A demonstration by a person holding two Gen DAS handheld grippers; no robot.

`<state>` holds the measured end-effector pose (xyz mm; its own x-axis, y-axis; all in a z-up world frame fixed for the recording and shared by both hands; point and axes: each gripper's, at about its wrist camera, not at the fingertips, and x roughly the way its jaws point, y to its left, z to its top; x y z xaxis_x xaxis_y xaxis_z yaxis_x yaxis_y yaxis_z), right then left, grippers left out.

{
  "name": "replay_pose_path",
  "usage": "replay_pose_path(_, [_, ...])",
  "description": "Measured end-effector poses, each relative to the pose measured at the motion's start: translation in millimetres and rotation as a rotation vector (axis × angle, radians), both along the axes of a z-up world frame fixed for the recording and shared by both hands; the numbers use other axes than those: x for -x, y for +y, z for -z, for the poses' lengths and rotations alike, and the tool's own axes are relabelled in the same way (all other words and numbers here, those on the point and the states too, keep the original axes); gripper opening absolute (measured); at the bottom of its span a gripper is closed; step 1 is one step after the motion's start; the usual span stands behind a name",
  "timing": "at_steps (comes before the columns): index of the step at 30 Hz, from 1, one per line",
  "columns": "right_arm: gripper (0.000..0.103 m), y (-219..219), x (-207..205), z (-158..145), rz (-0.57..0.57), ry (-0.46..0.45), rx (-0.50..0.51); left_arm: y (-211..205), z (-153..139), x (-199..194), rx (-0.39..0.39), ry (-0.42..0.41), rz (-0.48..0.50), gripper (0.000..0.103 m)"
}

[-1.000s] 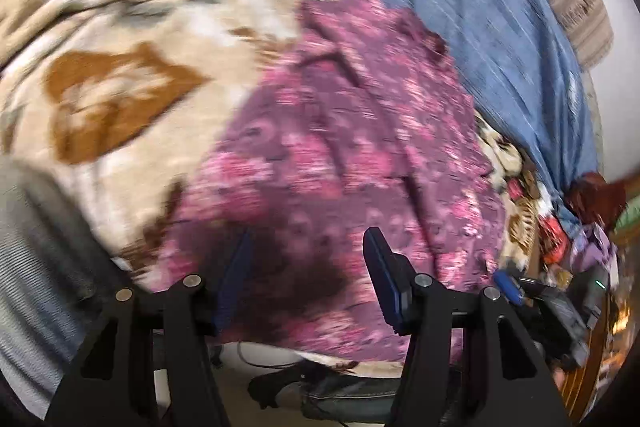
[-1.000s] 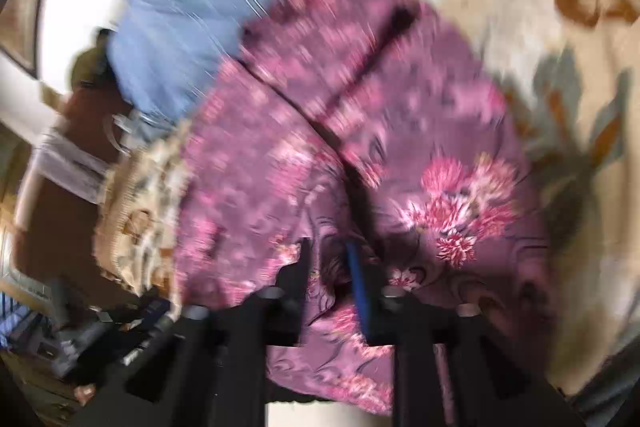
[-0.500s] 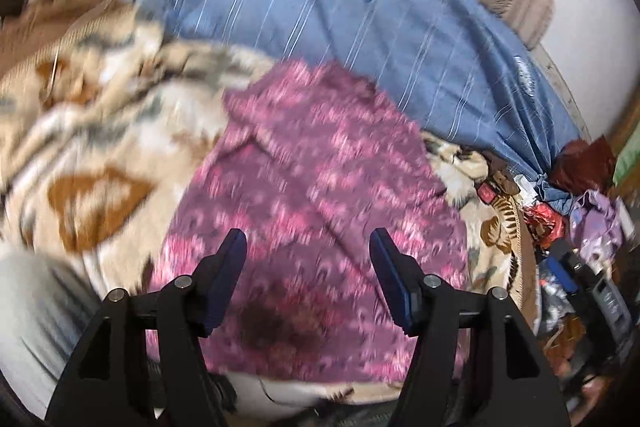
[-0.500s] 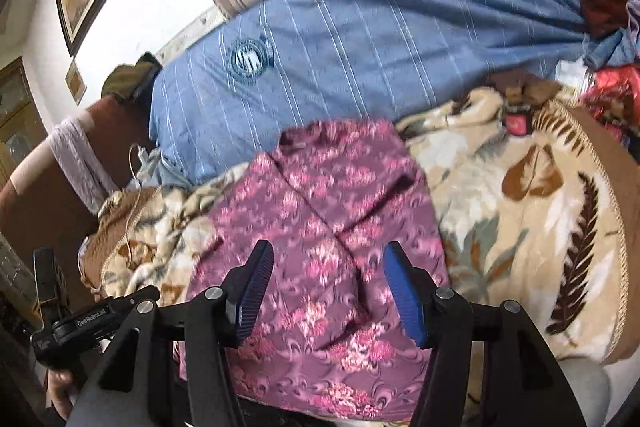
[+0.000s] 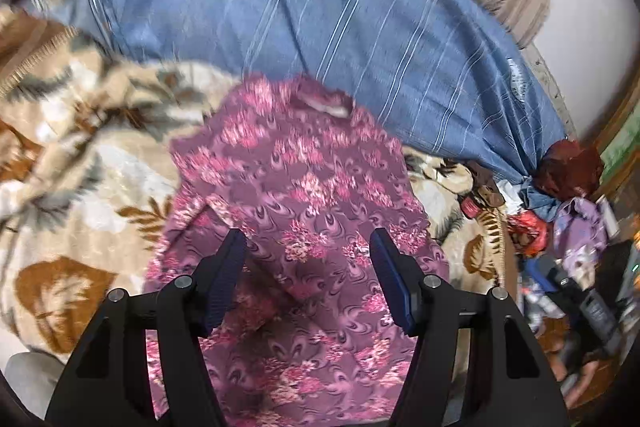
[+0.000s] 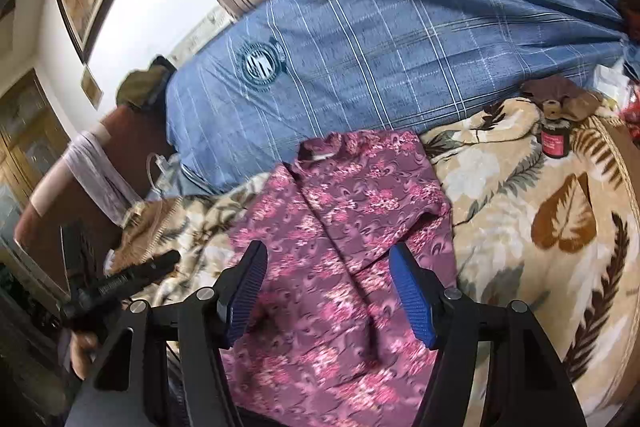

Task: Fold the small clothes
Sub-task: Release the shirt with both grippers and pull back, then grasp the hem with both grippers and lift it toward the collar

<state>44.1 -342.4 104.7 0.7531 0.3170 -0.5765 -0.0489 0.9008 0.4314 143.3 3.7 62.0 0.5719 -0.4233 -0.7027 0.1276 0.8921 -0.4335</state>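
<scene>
Change: right gripper [image 6: 326, 289], clamped on the garment [image 6: 340, 247] a second ago, is now apart and lifted.
Left gripper [image 5: 308, 277]: apart, empty.
Meaning: fold released, garment lies flat on blanket [image 6: 560, 207].

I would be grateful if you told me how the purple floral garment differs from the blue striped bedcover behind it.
The purple floral garment carries pink flower clusters; the blue striped bedcover has thin pale lines and round emblems. The garment lies flat and small on the beige leaf-print blanket; the bedcover is far larger and bulges over a mound. The garment shows a neck opening; the bedcover shows none. Both are patterned cloth, and neither is gripped.
</scene>
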Motion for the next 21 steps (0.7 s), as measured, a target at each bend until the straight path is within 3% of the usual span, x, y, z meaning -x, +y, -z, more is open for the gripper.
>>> replay_pose_path(2, [0.066, 0.5, -15.9, 4.7, -0.014, 0.018, 0.008, 2.7, 9.1, -24.4, 0.026, 0.069, 0.006, 0.063])
replay_pose_path(8, [0.066, -4.7, -87.8, 29.9, -0.051, 0.112, 0.023, 3.4, 30.1, -96.5, 0.007, 0.118, 0.018, 0.063])
replay_pose_path(12, [0.064, -20.4, -143.7, 54.3, -0.076, 0.185, -0.024, 5.2, 45.8, -141.5, 0.001, 0.122, 0.004, 0.063])
replay_pose_path(17, [0.063, -37.3, -205.9, 83.1, -0.069, 0.255, -0.035, 11.0, 75.5, -202.8, 0.075, 0.207, -0.011, 0.063])
replay_pose_path(21, [0.063, -49.7, -249.4, 105.7, -0.075, 0.302, -0.094, 12.0, 88.5, -253.4, 0.070, 0.220, -0.019, 0.063])
